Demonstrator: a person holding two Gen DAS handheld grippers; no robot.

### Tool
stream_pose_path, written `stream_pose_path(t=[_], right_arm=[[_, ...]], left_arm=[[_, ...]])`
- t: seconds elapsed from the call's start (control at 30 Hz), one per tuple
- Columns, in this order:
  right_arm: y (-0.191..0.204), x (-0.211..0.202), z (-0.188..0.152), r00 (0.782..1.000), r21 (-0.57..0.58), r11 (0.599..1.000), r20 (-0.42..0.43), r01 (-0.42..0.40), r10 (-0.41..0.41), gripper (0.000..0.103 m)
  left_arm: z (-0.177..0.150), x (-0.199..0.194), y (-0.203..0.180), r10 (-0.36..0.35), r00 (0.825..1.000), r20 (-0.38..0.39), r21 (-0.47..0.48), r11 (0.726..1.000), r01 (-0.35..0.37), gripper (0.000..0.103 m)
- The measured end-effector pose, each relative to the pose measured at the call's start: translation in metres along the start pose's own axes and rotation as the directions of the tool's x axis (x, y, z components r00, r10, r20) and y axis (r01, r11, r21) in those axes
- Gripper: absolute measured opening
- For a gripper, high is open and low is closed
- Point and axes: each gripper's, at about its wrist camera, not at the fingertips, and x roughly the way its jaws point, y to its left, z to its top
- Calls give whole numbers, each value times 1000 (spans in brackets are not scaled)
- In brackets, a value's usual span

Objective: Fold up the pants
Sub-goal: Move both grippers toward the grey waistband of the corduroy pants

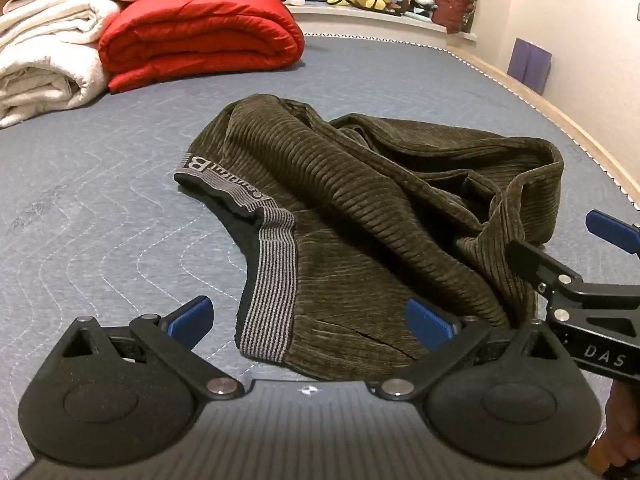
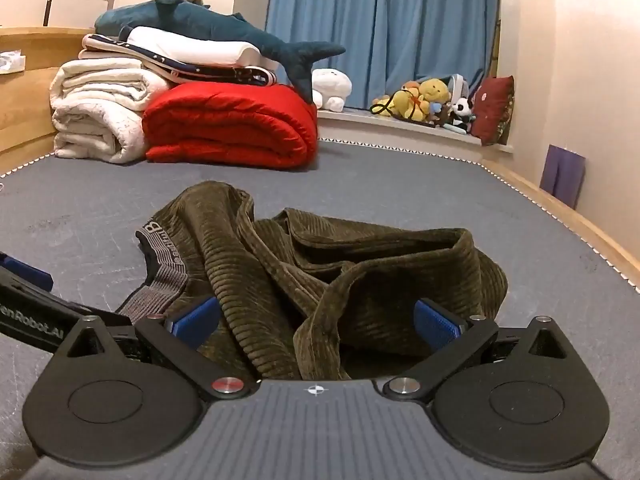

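Pants (image 1: pixel 360 216), olive corduroy, lie crumpled in a loose heap on the grey quilted mattress (image 1: pixel 100 208), nearer its right edge than its left, with the striped grey waistband (image 1: pixel 270 280) turned out on the heap's left side.

At the far left corner of the mattress sits a rolled white blanket (image 1: pixel 44 68), with a folded red quilt (image 1: pixel 200 36) just beside it on the right. In the right wrist view a blue plush shark (image 2: pixel 208 24) lies on the folded bedding stacked over both.

The left gripper (image 1: pixel 310 318) is low over the near edge of the heap, its fingers spread wide and holding nothing; the waistband end and a flat part of the corduroy lie between the blue pads (image 1: pixel 192 316).

The right gripper (image 2: pixel 316 320) is just to the right of the left one, also spread wide, with a raised fold of the pants standing between its fingers. Whether the pads (image 2: pixel 434 322) touch the cloth cannot be told. From the left wrist view its fingers reach in at the heap's right side.

Beyond the far edge, plush toys (image 2: pixel 424 100) and a dark red cushion (image 2: pixel 494 110) sit on a window ledge under blue curtains (image 2: pixel 380 24).
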Motion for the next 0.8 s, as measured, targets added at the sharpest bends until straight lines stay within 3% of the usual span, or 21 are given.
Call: stream_pose_path(t=[0.8], right_arm=[[-6, 7, -3, 999, 44, 999, -44, 14, -12, 102]], left_arm=[[-1, -5, 2, -24, 999, 27, -14, 1000, 24, 103]])
